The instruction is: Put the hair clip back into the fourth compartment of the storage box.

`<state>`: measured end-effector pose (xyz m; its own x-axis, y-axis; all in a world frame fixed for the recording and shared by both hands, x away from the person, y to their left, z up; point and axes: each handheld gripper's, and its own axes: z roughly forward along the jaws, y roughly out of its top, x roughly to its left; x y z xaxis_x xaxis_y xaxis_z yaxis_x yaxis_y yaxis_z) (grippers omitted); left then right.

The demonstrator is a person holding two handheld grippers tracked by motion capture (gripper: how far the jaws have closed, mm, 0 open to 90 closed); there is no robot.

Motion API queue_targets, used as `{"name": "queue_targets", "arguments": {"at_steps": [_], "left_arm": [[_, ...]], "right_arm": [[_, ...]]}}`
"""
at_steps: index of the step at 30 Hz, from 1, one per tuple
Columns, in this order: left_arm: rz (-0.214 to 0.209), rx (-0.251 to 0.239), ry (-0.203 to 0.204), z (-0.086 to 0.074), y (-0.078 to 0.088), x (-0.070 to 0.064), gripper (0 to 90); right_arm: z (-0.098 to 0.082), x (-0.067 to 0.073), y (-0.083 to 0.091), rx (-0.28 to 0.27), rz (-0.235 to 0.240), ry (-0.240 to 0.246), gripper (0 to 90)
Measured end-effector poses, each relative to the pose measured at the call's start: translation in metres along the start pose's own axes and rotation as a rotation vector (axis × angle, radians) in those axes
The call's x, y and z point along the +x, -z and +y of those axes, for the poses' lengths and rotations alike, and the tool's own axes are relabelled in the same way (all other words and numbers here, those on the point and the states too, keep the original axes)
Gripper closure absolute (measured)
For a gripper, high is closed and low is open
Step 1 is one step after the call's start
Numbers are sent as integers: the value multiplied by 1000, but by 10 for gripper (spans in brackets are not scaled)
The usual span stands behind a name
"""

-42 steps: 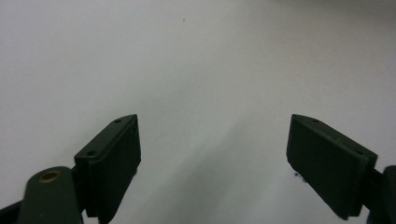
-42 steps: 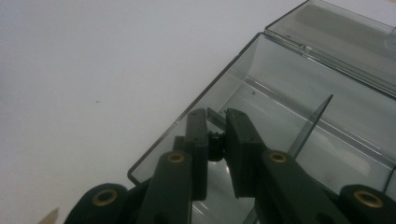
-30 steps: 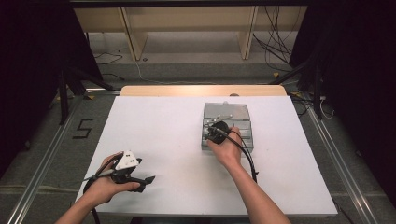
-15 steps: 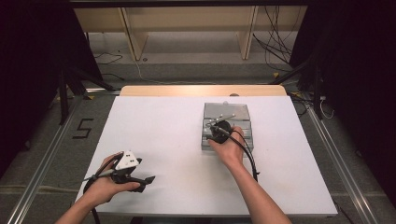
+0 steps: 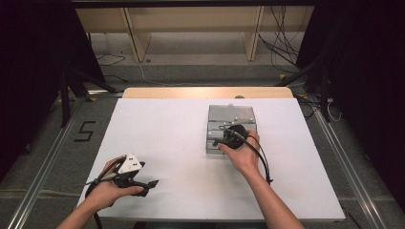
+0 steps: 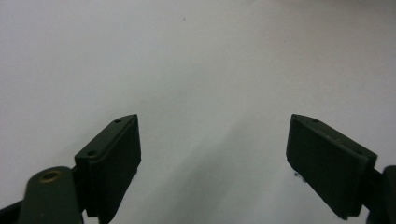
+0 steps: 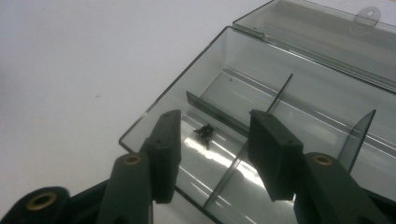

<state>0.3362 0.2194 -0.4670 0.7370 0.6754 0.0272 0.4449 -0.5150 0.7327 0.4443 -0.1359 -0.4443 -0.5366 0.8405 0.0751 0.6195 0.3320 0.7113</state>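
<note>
A small dark part point(image 7: 204, 132) lies loose in the near corner compartment of the clear divided box point(image 5: 231, 114), lid open, on the white surface point(image 5: 167, 129). The right gripper point(image 7: 212, 140) hangs just above it, jaws parted and empty. The left gripper point(image 5: 152, 183) rests well apart near the front edge, jaws released. Judgement: the part appears already deposited; withdrawal and closing the lid remain.
</note>
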Motion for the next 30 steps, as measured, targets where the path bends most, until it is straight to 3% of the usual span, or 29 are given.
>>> {"name": "queue_targets", "arguments": {"at_steps": [5, 10, 17, 30], "left_arm": [[2, -2, 4, 0, 0, 0, 176], [2, -3, 4, 0, 0, 0, 176], [2, 1, 2, 0, 0, 0, 177], [6, -2, 6, 0, 0, 0, 176]], "right_arm": [[-6, -2, 8, -5, 19, 14, 479], [-14, -4, 20, -34, 48, 34, 448], [-35, -14, 42, -93, 78, 26, 416], [-70, -28, 67, -143, 77, 28, 379]]}}
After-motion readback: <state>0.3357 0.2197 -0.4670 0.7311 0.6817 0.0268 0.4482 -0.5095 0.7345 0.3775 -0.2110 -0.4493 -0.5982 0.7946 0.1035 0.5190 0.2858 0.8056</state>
